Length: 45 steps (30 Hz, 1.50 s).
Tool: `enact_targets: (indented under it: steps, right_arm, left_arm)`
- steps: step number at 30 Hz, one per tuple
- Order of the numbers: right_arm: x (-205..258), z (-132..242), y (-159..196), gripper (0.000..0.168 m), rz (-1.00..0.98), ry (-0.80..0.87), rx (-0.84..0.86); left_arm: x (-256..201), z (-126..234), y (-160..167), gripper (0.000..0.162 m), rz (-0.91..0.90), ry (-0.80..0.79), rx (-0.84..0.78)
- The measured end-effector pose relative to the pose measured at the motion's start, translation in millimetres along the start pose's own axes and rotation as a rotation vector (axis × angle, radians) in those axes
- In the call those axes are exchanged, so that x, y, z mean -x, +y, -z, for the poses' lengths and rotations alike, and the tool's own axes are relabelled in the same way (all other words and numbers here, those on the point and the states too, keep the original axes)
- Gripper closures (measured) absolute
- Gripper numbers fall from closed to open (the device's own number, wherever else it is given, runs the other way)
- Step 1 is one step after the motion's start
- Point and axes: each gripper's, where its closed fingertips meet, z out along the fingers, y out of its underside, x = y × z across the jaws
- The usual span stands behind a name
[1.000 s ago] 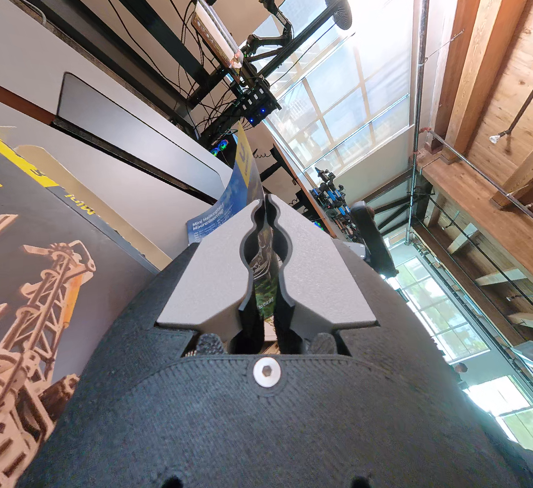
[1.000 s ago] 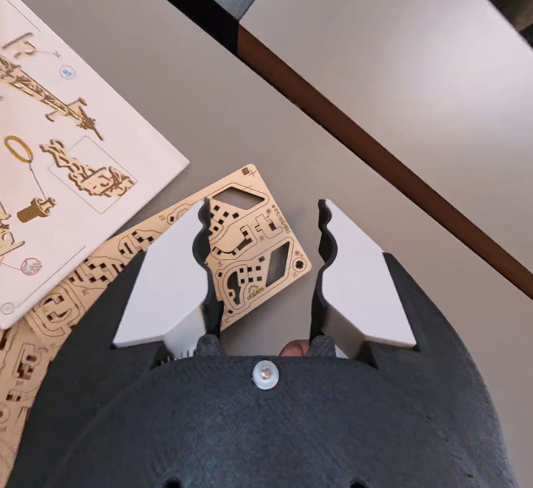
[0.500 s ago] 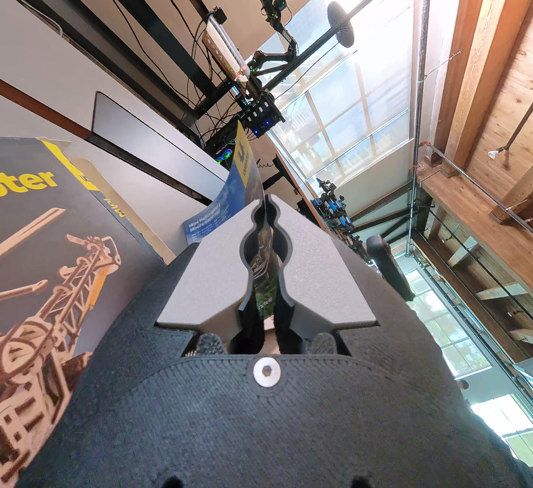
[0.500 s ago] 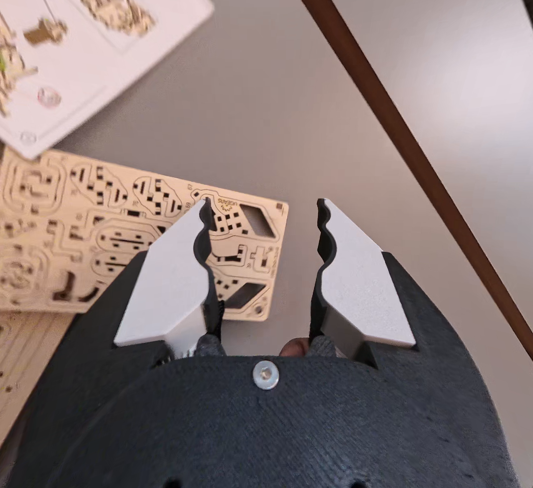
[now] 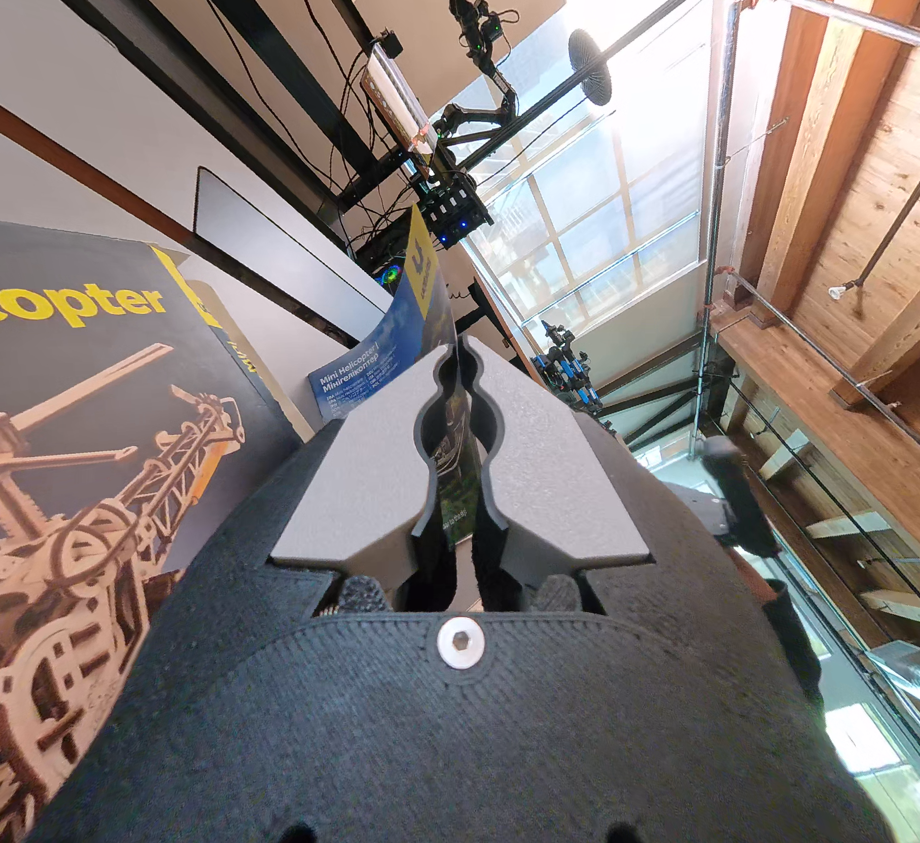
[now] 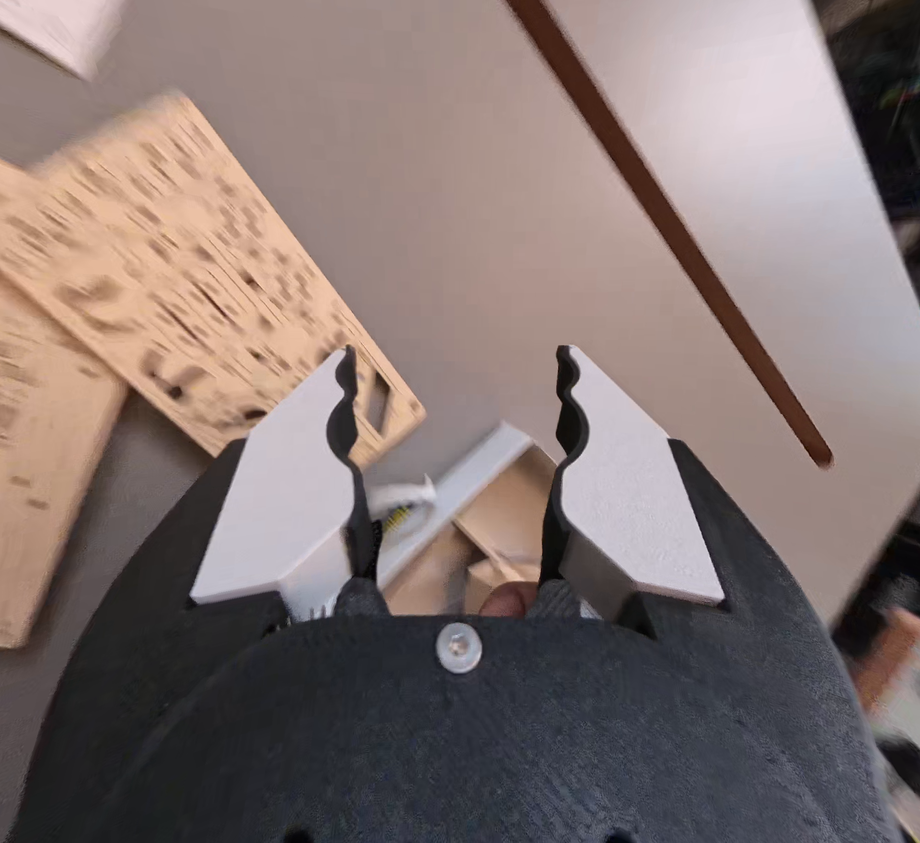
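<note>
Left wrist view shows the left gripper (image 5: 460,346) clamped on a blue and yellow printed paper leaflet (image 5: 423,291), raised beside a dark cardboard box (image 5: 99,371). Compared with earlier, the empty, spread right gripper (image 6: 455,356) has swung from the laser-cut wooden sheet (image 6: 174,271) toward an open cardboard tray (image 6: 478,510).

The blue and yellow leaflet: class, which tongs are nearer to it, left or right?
Left. The left tongs are shut on the blue and yellow leaflet, which sticks out past their tips. The right tongs hang open above the grey table; no leaflet shows there.
</note>
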Motion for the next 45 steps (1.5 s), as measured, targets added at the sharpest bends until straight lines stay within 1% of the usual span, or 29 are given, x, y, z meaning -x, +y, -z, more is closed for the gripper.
enact_targets:
  steps: [2,4,6,7,8,9,10,12,15,20,24,28,33,45]
  right_arm:
    - [34,14,-52,0.088,-0.057,-0.118,-0.240]
    - [86,32,-114,0.088,-0.087,-0.298,-0.528]
    - [137,55,-163,0.087,-0.111,-0.465,-0.786]
    - [159,63,-180,0.087,-0.145,-0.552,-0.863]
    - [179,68,-193,0.087,-0.180,-0.641,-0.904]
    - [194,69,-203,0.087,-0.210,-0.696,-0.921]
    - [204,66,-210,0.086,-0.223,-0.711,-0.924]
    - [217,53,-216,0.084,-0.216,-0.712,-0.887]
    - [228,42,-219,0.081,-0.239,-0.772,-0.847]
    - [226,36,-218,0.079,-0.281,-0.838,-0.841]
    - [227,34,-214,0.078,-0.261,-0.866,-0.821]
    - [226,33,-212,0.078,-0.261,-0.856,-0.830]
    - [230,31,-210,0.077,-0.207,-0.809,-0.833]
    - [230,35,-211,0.079,-0.164,-0.766,-0.867]
  left_arm:
    - [-1,-1,2,0.162,0.008,0.007,0.005]
    - [-3,-3,5,0.161,0.013,0.017,0.013]
    - [-6,-5,9,0.162,0.012,0.028,0.026]
    - [-8,-7,11,0.162,0.013,0.036,0.033]
    - [-11,-8,14,0.162,0.017,0.046,0.042]
    - [-14,-10,17,0.162,0.019,0.057,0.051]
    - [-17,-11,19,0.162,0.021,0.069,0.060]
    - [-23,-14,25,0.162,0.017,0.090,0.083]
    - [-28,-18,34,0.162,0.021,0.119,0.124]
    - [-29,-18,41,0.162,0.029,0.152,0.178]
    - [-32,-17,43,0.161,0.063,0.186,0.188]
    - [-36,-18,48,0.161,0.088,0.215,0.202]
    - [-42,-20,53,0.160,0.086,0.234,0.219]
    - [-54,-21,55,0.155,0.162,0.328,0.206]
